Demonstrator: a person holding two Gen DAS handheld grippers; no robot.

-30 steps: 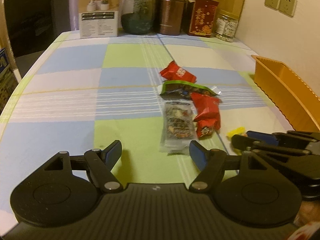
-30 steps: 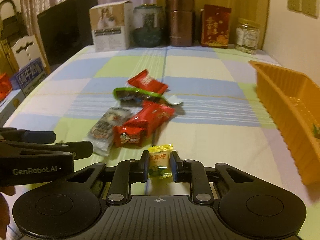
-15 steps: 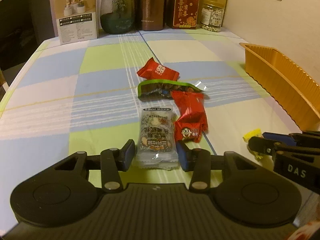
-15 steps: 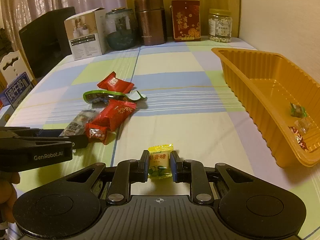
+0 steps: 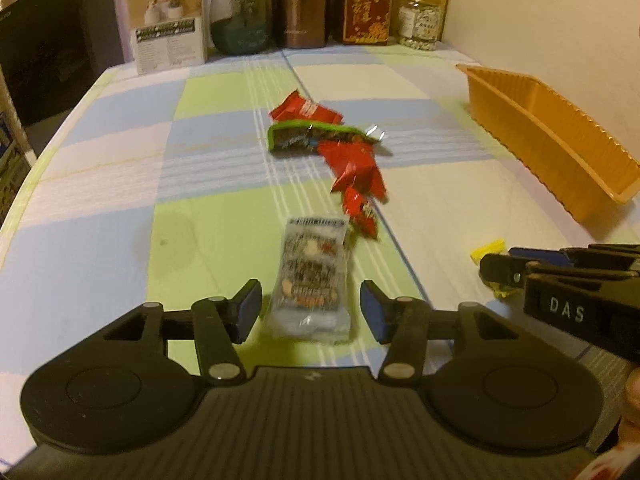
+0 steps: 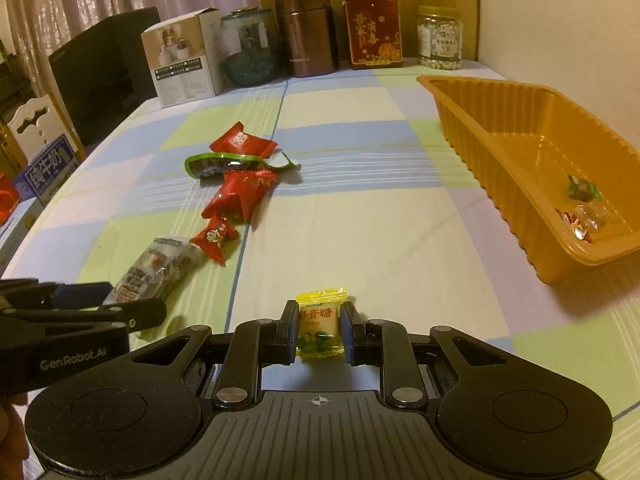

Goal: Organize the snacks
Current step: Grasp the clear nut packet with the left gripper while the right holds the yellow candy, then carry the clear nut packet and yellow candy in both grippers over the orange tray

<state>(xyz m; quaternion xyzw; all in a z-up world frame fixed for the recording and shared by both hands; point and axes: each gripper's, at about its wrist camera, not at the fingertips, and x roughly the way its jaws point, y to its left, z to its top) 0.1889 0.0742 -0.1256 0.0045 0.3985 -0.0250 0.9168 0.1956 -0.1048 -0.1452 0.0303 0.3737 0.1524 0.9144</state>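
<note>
My left gripper (image 5: 310, 308) straddles a clear nut-bar packet (image 5: 312, 272) lying on the checked cloth. Its jaws are opening, and a gap shows on each side of the packet. My right gripper (image 6: 319, 328) is shut on a small yellow candy (image 6: 320, 308), held just above the cloth. The orange tray (image 6: 500, 168) stands to the right and holds a few wrapped candies (image 6: 582, 208). Two red packets (image 6: 242, 142) (image 6: 240, 196), a green packet (image 6: 216, 164) and a small red candy (image 6: 214, 238) lie in a line mid-table. The left gripper (image 6: 132, 304) shows at the left edge of the right wrist view.
Along the table's far edge stand a white box (image 6: 184, 60), a glass jar (image 6: 248, 48), a brown canister (image 6: 306, 28), a red box (image 6: 374, 34) and a jar of nuts (image 6: 440, 38). A dark screen (image 6: 104, 68) is at the left, a wall at the right.
The left gripper came forward over the clear packet, narrowed around it, then widened a little. The right gripper carried the yellow candy to the right, and more of the tray came into view.
</note>
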